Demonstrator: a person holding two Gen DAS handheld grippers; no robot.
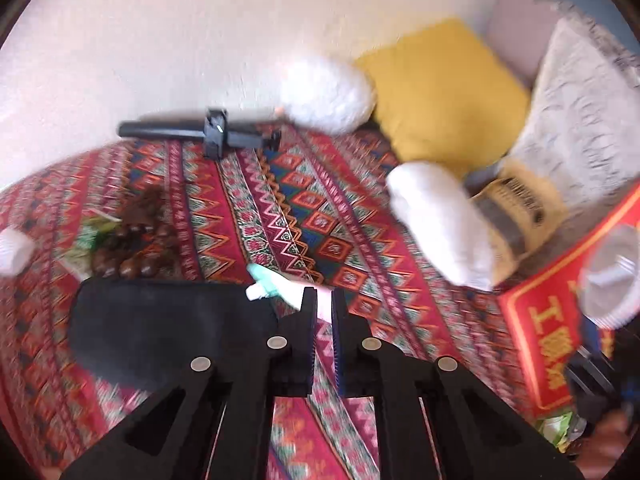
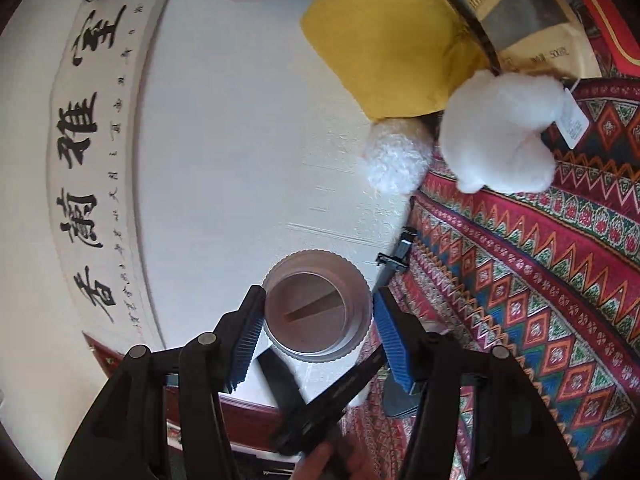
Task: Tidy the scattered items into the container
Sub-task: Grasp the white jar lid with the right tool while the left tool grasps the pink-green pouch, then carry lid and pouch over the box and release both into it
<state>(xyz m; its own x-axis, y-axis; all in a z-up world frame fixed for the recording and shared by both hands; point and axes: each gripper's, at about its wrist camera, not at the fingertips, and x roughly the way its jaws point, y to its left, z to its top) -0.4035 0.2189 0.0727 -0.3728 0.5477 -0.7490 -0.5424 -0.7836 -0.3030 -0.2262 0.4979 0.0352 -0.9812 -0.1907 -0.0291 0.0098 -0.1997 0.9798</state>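
Observation:
My left gripper (image 1: 324,300) is shut on a pale pink tube with a mint green cap (image 1: 280,286), held just above the patterned red cloth (image 1: 304,208). My right gripper (image 2: 318,312) is shut on a round white ridged lid or jar (image 2: 316,308), lifted with its hollow side facing me; the same white piece shows at the right edge of the left wrist view (image 1: 612,276). A red box with gold characters (image 1: 560,320) lies at the right. A black pouch (image 1: 160,324) lies left of my left fingers.
Dark brown beads and green wrappers (image 1: 128,240) lie at the left, beside a white object (image 1: 14,250). A black selfie stick (image 1: 200,132) lies by the wall. White plush toys (image 1: 436,220), a yellow cushion (image 1: 440,92) and a printed bag (image 1: 516,208) crowd the right.

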